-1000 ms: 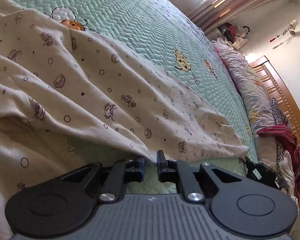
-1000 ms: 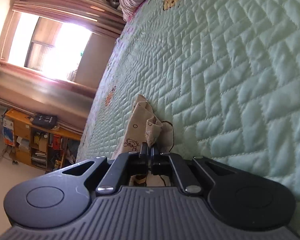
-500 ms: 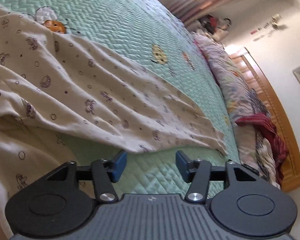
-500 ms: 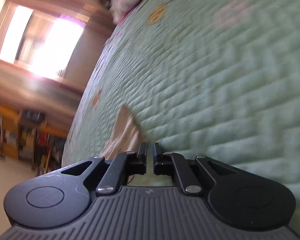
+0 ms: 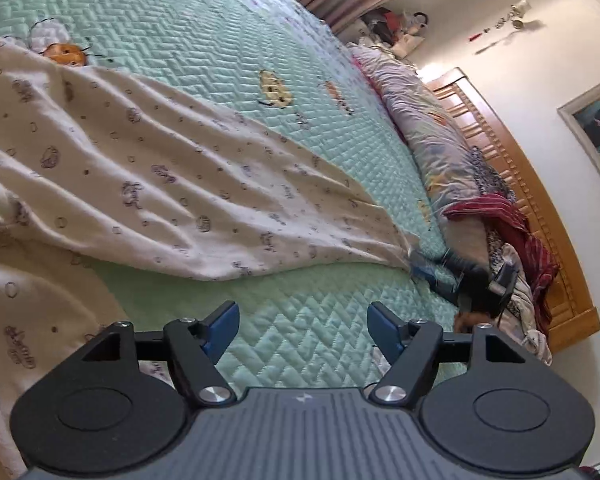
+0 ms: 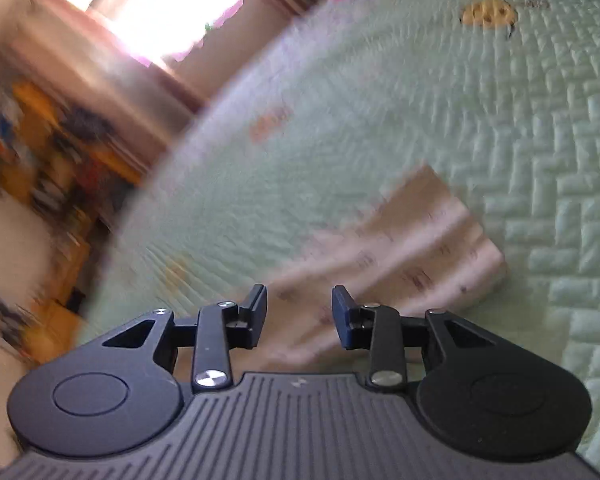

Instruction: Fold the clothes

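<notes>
Both claws have just let go and opened: left gripper spread wide, right gripper partly spread, both empty. Cream printed garment lies released on green quilt, far-left; fold placed.

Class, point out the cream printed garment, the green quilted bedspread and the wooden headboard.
cream printed garment point(image 5: 172, 184), left wrist view, its middle.
green quilted bedspread point(image 5: 196, 28), left wrist view, bare part.
wooden headboard point(image 5: 540, 216), left wrist view, its rail.
</notes>
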Demonstrator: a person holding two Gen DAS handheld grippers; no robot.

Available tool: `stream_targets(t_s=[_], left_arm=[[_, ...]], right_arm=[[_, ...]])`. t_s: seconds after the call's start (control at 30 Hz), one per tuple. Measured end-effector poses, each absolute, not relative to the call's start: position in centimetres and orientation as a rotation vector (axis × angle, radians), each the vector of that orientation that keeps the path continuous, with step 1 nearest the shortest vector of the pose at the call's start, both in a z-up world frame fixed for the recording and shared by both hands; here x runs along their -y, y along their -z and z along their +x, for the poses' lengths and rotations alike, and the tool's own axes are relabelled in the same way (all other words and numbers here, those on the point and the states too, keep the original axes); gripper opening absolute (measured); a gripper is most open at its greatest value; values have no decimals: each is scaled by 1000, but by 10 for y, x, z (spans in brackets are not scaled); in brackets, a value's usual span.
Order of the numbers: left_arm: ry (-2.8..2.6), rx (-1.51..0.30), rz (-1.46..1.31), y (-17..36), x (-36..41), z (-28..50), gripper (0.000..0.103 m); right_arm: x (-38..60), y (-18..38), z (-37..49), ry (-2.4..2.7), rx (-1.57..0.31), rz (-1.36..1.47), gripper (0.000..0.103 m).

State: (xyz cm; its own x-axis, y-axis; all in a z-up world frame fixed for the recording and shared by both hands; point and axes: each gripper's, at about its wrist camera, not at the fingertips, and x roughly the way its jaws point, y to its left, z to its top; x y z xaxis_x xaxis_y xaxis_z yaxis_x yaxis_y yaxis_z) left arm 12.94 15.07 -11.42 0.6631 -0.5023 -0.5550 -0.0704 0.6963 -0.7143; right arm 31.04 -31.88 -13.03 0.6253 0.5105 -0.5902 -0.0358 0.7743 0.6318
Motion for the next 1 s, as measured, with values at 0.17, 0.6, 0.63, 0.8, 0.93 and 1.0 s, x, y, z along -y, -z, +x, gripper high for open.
stream_targets(t_s=[0.17,0.6,0.63,0.8,0.93,1.0], left_arm=[[245,-815,-804,121,-169,125,78],[248,-743,-761,100,-181,115,82],[239,-726,-765,98,-186,113,84],[182,-674,-777,93,-210,106,87],[193,-691,-734,91,-201,112,88],[210,-707,-696,90,-193,116,88]], right_arm=[[342,135,287,-141,-941,442,0],[267,150,302,-361,-964,465,25],[276,153,296,-356,-953,502,19],[301,147,271,-284,-948,578,18],[276,122,275,-354,-852,511,31],[261,114,286,-372,-815,466,32]])
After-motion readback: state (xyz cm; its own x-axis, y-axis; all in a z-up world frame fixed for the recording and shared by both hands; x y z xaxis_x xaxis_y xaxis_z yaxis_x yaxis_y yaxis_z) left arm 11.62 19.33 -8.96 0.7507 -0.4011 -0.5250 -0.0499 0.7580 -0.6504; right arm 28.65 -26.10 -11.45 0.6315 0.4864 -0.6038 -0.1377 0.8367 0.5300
